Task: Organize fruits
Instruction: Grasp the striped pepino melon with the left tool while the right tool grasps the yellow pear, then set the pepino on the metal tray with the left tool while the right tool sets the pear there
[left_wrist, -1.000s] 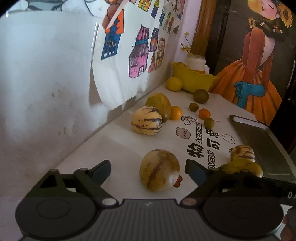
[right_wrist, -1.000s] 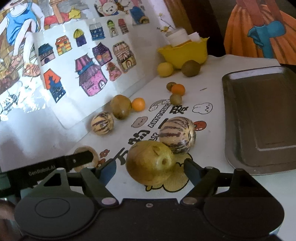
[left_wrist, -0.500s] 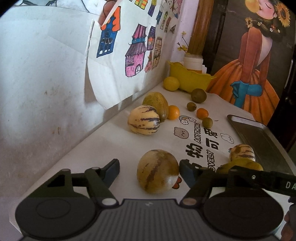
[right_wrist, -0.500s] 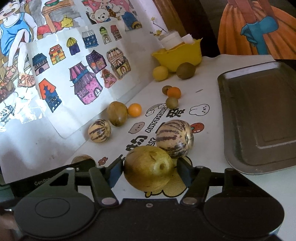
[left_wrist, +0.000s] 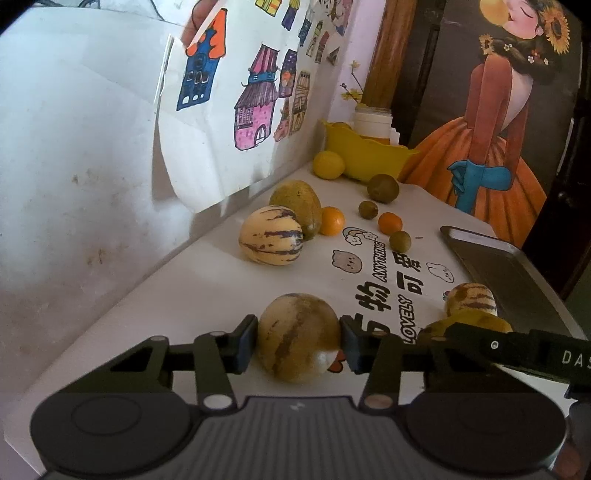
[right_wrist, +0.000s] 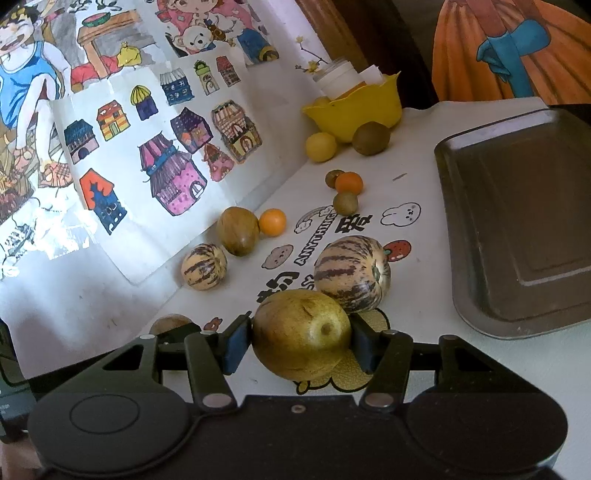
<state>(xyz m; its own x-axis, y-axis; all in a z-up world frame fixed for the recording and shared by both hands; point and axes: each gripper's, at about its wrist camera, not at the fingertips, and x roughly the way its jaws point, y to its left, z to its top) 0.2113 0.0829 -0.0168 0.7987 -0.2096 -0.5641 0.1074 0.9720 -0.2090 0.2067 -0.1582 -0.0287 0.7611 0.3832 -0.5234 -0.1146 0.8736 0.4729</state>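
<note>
The left claw (left_wrist: 298, 341) has just been closing and its pads touch both sides of a brown-striped melon (left_wrist: 298, 343) on the white bench (left_wrist: 192, 295); the right claw (right_wrist: 301, 338) has closed the same way on a yellow-green fruit (right_wrist: 301, 334); beyond lie printed cartoons, more fruits, a grey tray (right_wrist: 517, 221) at the right; farthest, a yellow bowl (right_wrist: 354, 107) by the wall with drawings.

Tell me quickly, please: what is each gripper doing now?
Left gripper: just closed on the brown-striped melon.
Right gripper: just closed on the yellow-green fruit.
</note>
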